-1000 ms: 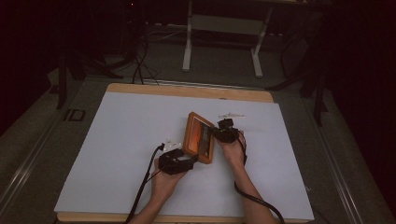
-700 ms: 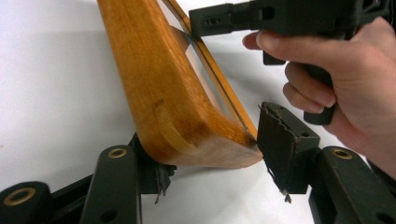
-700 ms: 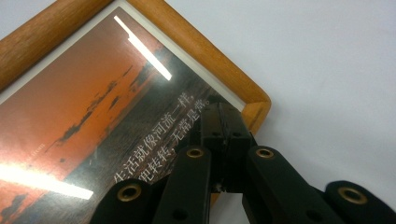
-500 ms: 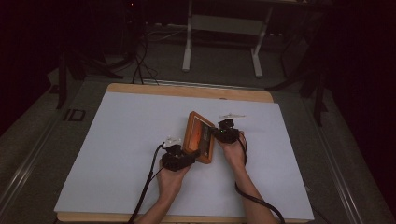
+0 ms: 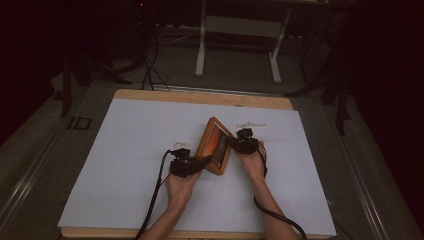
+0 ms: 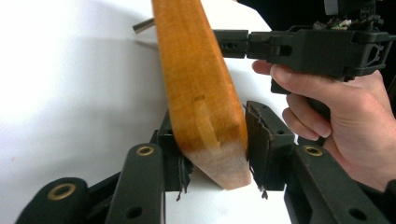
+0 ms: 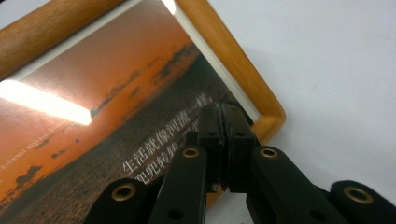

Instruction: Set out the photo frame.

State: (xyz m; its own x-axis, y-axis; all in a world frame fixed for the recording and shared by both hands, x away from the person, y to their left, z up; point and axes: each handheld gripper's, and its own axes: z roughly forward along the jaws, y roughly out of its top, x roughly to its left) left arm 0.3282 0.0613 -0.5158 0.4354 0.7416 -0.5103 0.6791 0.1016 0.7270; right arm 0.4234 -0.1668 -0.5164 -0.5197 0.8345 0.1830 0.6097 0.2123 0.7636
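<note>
Frame (image 5: pixel 214 146): wooden, propped on white table cover (image 5: pixel 125 165), centre. Left gripper (image 6: pixel 212 161) has just been closing, pinching its corner; right gripper (image 7: pixel 223 140) pressed together at its edge. Small clear item (image 5: pixel 251 124) lies beyond.

The picture frame (image 6: pixel 201 93) is varnished wood — smooth, amber, its grain plain at the 6 o'clock corner. Its sunset print (image 7: pixel 93 121) shines glossy under glare. Both tools are matt black plastic with brass-coloured rivets; the counter (image 5: pixel 125 150) wears a matt white sheet.
</note>
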